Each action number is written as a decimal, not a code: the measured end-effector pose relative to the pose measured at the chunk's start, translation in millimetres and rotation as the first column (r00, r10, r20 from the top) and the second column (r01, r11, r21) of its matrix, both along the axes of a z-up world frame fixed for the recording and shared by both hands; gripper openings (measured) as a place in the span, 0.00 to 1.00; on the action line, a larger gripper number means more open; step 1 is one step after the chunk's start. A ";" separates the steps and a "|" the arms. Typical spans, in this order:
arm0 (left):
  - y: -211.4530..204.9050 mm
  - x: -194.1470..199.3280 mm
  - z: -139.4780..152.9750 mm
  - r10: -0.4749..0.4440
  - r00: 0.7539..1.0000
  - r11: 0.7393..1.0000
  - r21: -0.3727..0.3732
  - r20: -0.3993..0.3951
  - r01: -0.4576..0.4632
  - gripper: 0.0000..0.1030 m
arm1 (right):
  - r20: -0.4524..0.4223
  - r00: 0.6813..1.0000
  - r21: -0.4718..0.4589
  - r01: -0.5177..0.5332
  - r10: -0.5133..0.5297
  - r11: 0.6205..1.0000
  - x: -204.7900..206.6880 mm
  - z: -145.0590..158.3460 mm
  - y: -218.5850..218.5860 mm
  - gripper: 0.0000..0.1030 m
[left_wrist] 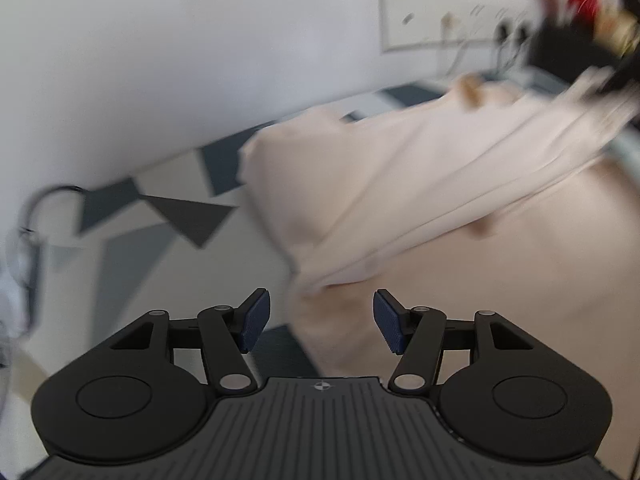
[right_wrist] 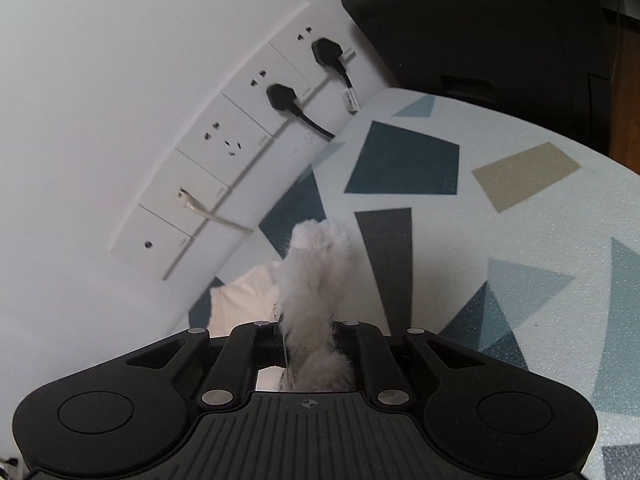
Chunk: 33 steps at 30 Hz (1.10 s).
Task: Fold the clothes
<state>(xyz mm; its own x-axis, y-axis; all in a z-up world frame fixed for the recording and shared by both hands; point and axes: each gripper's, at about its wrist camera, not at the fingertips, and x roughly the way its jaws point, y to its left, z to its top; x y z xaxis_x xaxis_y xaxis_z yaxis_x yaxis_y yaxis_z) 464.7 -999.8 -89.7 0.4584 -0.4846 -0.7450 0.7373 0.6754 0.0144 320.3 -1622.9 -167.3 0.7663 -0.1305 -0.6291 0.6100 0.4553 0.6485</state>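
A cream-coloured garment (left_wrist: 420,200) lies on the patterned table, blurred in the left wrist view, with one part pulled up and stretched toward the upper right. My left gripper (left_wrist: 322,322) is open and empty, just in front of the garment's near edge. My right gripper (right_wrist: 310,334) is shut on a fluffy white piece of the garment (right_wrist: 314,280) that sticks up between its fingers. More cream cloth (right_wrist: 244,300) hangs below it on the left. The right gripper shows as a dark blur in the left wrist view (left_wrist: 568,52).
The table top (right_wrist: 500,240) is pale with blue, grey and tan shapes. A white wall with a socket strip (right_wrist: 240,152) and two black plugs stands behind it. A black object (right_wrist: 500,32) stands at the table's far end. A wire hook (left_wrist: 36,208) shows at left.
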 end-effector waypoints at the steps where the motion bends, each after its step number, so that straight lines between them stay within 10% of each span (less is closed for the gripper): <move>1: 8.4 5.3 10.1 -0.008 0.997 0.998 -0.070 -0.074 0.002 0.57 | -0.004 1.000 0.002 -0.003 0.003 1.000 5.1 -7.5 -1.3 0.09; 5: 19.8 64.2 40.4 0.178 0.935 0.927 -0.267 -0.307 -0.264 0.58 | 0.015 1.000 0.035 -0.008 0.008 0.999 15.0 -27.2 -2.5 0.09; 9: -36.5 139.4 47.6 0.310 0.876 0.911 -0.147 -0.368 -0.385 0.58 | 0.053 0.998 0.038 -0.019 0.017 0.999 15.5 -23.6 1.2 0.10; 12: -92.4 175.1 26.9 0.351 0.875 0.936 0.085 -0.334 -0.342 0.58 | 0.105 0.994 0.045 -0.021 0.016 0.999 15.8 -17.0 8.1 0.10; 17: -135.5 187.7 -3.6 0.381 0.884 0.892 0.358 -0.273 -0.274 0.60 | 0.179 0.984 0.133 -0.004 -0.020 0.991 12.9 -22.9 18.2 0.11; 25: -131.5 195.3 8.9 0.442 0.875 0.831 0.456 -0.196 -0.317 0.26 | 0.199 0.979 0.165 0.000 -0.033 0.986 17.2 -30.9 13.7 0.11; 33: -111.7 207.6 8.5 0.547 0.817 0.798 0.411 -0.183 -0.441 0.14 | 0.207 0.977 0.173 0.008 -0.045 0.985 20.8 -34.0 10.4 0.11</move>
<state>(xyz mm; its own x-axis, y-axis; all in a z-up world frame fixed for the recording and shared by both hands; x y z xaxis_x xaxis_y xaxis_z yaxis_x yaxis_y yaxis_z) 672.2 -1111.5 -81.2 0.3121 0.0539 -0.9485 0.3097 0.9381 0.1552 341.1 -1612.5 -201.3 0.8807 -0.0573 -0.4702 0.4631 0.3123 0.8294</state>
